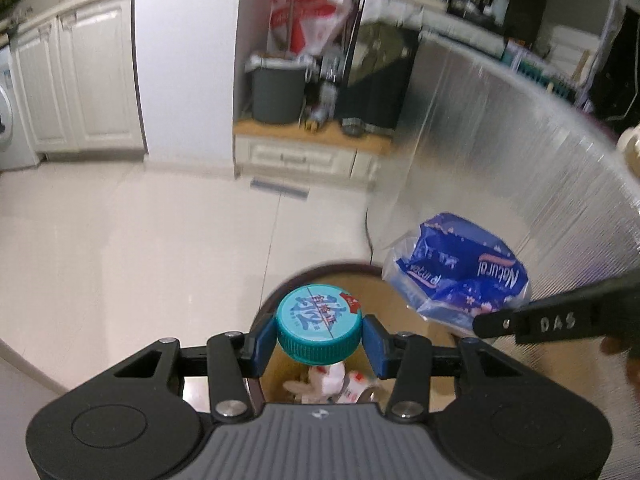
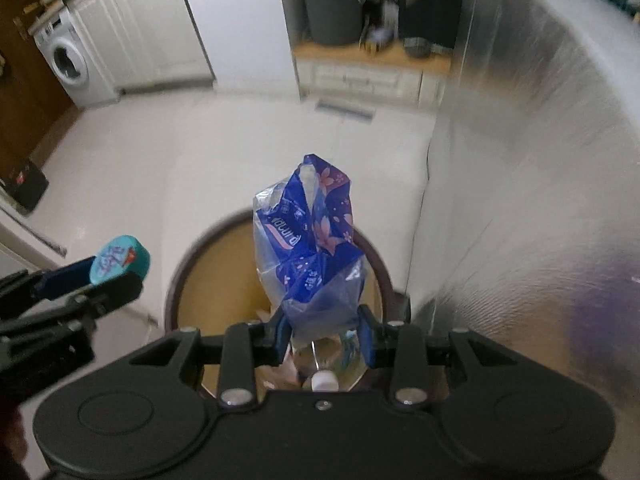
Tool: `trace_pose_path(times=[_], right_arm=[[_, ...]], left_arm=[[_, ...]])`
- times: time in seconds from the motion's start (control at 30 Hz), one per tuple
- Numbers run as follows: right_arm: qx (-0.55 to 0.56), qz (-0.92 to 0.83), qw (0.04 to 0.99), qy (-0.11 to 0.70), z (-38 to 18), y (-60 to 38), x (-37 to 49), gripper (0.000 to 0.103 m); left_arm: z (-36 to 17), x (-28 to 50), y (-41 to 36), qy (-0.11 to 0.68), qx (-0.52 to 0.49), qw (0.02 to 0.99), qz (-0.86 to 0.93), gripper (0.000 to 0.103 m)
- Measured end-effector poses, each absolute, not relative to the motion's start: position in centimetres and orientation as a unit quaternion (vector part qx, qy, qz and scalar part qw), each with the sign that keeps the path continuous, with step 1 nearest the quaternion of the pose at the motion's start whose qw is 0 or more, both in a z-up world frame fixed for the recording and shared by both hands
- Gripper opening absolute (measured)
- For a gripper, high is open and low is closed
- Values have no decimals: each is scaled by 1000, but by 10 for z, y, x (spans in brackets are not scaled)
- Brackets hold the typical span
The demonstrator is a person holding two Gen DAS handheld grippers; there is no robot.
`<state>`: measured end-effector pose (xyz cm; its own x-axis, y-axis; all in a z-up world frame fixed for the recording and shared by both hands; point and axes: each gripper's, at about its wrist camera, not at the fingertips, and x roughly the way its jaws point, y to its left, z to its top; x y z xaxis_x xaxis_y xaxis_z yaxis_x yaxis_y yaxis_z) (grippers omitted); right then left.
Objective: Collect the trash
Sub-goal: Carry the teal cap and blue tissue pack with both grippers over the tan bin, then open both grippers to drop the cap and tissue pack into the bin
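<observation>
Left gripper (image 1: 319, 338): gripping a teal bottle cap (image 1: 319, 322) between its blue pads, holding it over the round bin (image 1: 320, 270).
Right gripper (image 2: 323, 338): pinching a crumpled blue plastic wrapper (image 2: 310, 236), which is sticking up above the same bin.
Bin: standing on the pale floor (image 1: 140, 240) beside a silvery panel (image 1: 500, 152), already containing some trash.

"Natural" on wrapper (image 1: 456, 268) (upside down)
</observation>
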<state>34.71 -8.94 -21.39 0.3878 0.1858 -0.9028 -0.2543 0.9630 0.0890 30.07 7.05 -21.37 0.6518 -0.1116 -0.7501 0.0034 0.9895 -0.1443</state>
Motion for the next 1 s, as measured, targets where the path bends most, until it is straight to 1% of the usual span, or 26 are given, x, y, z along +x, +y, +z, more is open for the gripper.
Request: trace_pose_path(times=[0.1, 0.23, 0.4, 0.5, 0.53, 0.57, 0.6, 0.63, 0.67, 0.8, 0.87, 1.0], right_arm=[[-46, 135, 812, 566, -228, -81, 359, 35], [-31, 152, 783, 603, -245, -73, 368, 36], [-24, 175, 748, 640, -262, -61, 365, 37], [9, 189, 738, 648, -265, -61, 364, 48], [24, 194, 734, 651, -264, -62, 364, 57], [30, 196, 733, 651, -262, -62, 364, 62], [30, 196, 735, 648, -260, -62, 364, 65], [24, 189, 740, 646, -259, -62, 363, 73], [18, 183, 741, 646, -258, -63, 365, 78], [13, 174, 743, 646, -254, -64, 364, 78], [12, 170, 747, 643, -252, -64, 364, 81], [4, 158, 751, 642, -252, -66, 367, 82]], left_arm=[[-234, 309, 71, 440, -61, 895, -34, 48], [-256, 318, 75, 463, -63, 883, -35, 48], [-261, 321, 88, 463, -79, 882, -31, 48], [-259, 321, 93, 457, -83, 885, -25, 48], [-258, 321, 96, 455, -85, 886, -22, 48], [-257, 320, 99, 454, -87, 887, -19, 48], [-257, 320, 101, 453, -89, 887, -17, 48], [-258, 322, 102, 453, -91, 887, -14, 48], [-257, 323, 104, 453, -92, 887, -12, 48], [-260, 325, 106, 456, -92, 885, -9, 48], [-262, 325, 104, 458, -92, 884, -11, 48], [-264, 326, 98, 462, -89, 882, -17, 48]])
